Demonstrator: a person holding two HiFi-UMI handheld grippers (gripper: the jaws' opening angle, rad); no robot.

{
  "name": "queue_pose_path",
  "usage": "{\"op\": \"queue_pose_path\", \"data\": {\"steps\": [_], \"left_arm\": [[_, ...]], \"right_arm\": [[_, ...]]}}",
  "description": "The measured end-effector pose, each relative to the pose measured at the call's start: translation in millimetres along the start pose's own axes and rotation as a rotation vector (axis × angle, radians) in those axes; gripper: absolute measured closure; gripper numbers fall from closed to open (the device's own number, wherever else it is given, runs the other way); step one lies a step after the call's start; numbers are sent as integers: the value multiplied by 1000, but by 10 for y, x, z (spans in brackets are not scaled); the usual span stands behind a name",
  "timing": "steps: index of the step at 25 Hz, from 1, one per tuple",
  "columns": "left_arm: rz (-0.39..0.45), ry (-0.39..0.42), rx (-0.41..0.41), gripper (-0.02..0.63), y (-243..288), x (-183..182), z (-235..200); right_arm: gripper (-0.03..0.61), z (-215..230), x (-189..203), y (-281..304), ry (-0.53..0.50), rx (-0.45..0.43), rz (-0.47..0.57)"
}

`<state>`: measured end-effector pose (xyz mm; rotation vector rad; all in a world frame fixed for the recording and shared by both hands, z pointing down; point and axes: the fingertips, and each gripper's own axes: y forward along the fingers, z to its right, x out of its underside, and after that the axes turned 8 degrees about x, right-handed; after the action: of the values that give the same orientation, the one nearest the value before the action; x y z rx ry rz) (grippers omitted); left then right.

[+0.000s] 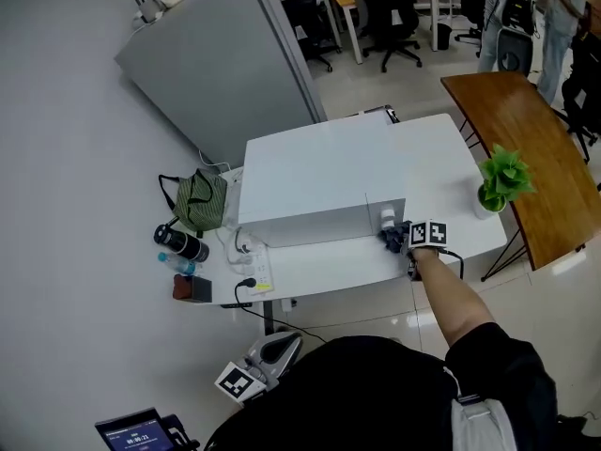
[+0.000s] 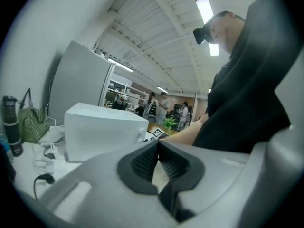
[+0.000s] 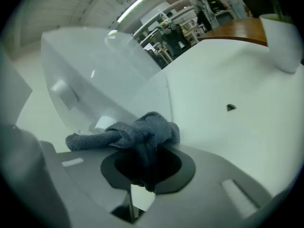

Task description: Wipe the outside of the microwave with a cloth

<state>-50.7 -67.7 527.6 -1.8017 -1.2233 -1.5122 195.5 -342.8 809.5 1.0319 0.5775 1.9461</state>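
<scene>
The white microwave (image 1: 315, 184) stands on a white table (image 1: 441, 172); it also shows in the left gripper view (image 2: 102, 134) and fills the left of the right gripper view (image 3: 90, 75). My right gripper (image 1: 406, 241) (image 3: 142, 172) is at the microwave's front right corner, shut on a dark grey cloth (image 1: 392, 240) (image 3: 137, 133) that bunches out of the jaws against the microwave. My left gripper (image 1: 280, 346) (image 2: 157, 144) hangs low beside my body, off the table's front edge, shut with nothing in it.
Left of the microwave lie a green bag (image 1: 199, 201), a black bottle (image 1: 180, 244) and a power strip (image 1: 255, 269) with cables. A potted plant (image 1: 502, 181) stands at the table's right end beside a wooden table (image 1: 540, 148). A grey cabinet (image 1: 221, 59) stands behind.
</scene>
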Motion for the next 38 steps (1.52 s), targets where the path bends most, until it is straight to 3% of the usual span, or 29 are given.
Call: {"op": "queue_pose_path", "data": {"steps": [3, 7, 12, 16, 23, 31, 36, 38], "left_arm": [[-12, 22, 11, 609, 162, -46, 86], [-25, 45, 19, 609, 298, -99, 174], [-14, 69, 39, 609, 414, -164, 262], [-7, 89, 66, 609, 482, -200, 329], [14, 99, 107, 609, 452, -155, 375], [71, 102, 182, 609, -138, -142, 111], [100, 95, 251, 609, -737, -123, -15], [105, 51, 278, 609, -902, 13, -65]], "right_arm": [[523, 187, -207, -201, -6, -2, 60], [523, 90, -451, -539, -31, -108, 133], [523, -100, -185, -886, -198, -157, 114], [523, -238, -30, -1161, -237, -202, 132], [523, -486, -90, -1556, -264, -253, 200], [523, -1571, 231, -2080, -323, -372, 298], [523, -2551, 860, -2380, -409, -472, 346], [523, -2799, 1055, -2401, -397, -500, 359]]}}
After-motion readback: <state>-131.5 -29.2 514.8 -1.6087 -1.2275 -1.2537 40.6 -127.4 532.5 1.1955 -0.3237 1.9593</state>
